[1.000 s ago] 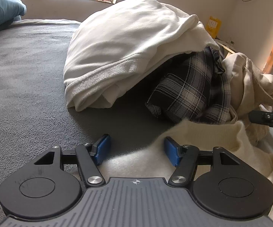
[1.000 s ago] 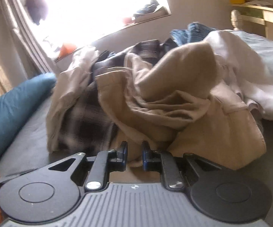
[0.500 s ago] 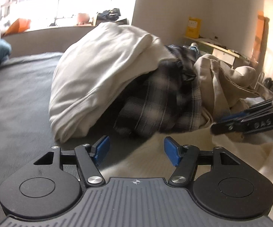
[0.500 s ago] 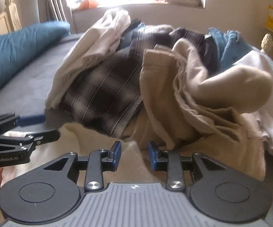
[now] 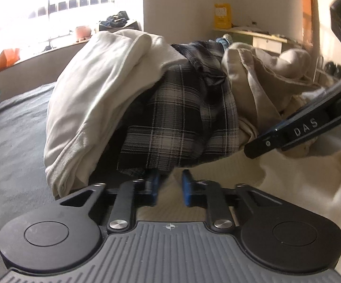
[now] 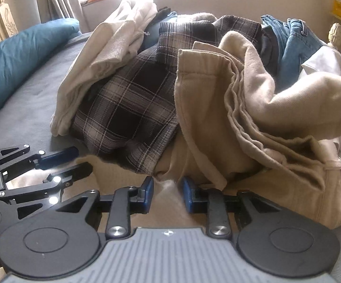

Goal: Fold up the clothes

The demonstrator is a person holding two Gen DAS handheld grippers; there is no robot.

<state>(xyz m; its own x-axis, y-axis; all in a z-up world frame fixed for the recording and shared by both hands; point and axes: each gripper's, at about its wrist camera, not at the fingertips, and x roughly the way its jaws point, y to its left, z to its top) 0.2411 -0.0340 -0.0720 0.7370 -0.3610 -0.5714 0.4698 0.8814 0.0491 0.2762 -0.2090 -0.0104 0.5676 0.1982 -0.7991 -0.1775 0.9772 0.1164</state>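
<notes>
A cream garment [image 5: 217,172] [image 6: 118,179] lies spread on the grey bed cover [image 5: 12,141], in front of a heap of clothes. My left gripper [image 5: 170,188] [image 6: 84,159] is at the garment's left edge. Its jaws are closing and stand narrow, with the cream cloth between the blue pads. My right gripper [image 6: 167,188] [image 5: 255,145] is further right on the same garment. Its jaws are closing too, on a raised ridge of cream cloth.
The heap holds a white sweatshirt [image 5: 99,89], a dark plaid shirt [image 5: 182,122] [image 6: 128,108], beige trousers [image 6: 217,99] and blue jeans [image 6: 293,42]. A teal pillow [image 6: 17,59] lies at the left. A window ledge and a wall stand behind the bed.
My left gripper's jaws went from wide apart to narrow over the cream cloth, and it shifted toward the plaid shirt. The right gripper now looms larger in the left wrist view.
</notes>
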